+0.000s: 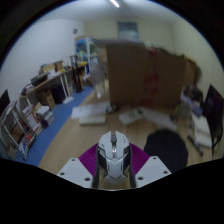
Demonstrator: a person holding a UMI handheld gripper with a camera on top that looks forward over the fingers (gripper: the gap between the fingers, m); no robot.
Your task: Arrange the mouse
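Observation:
A white and grey computer mouse with a dark scroll wheel sits between my gripper's two fingers. Both magenta pads press against its sides, so the gripper is shut on it. The mouse points forward, away from me, and is held above a light wooden table top. Its rear end is hidden below the fingers.
A black round mouse pad lies on the table just right of the fingers. Beyond the table are a large brown cardboard screen, bookshelves on the left over a blue floor strip, and a desk with clutter on the right.

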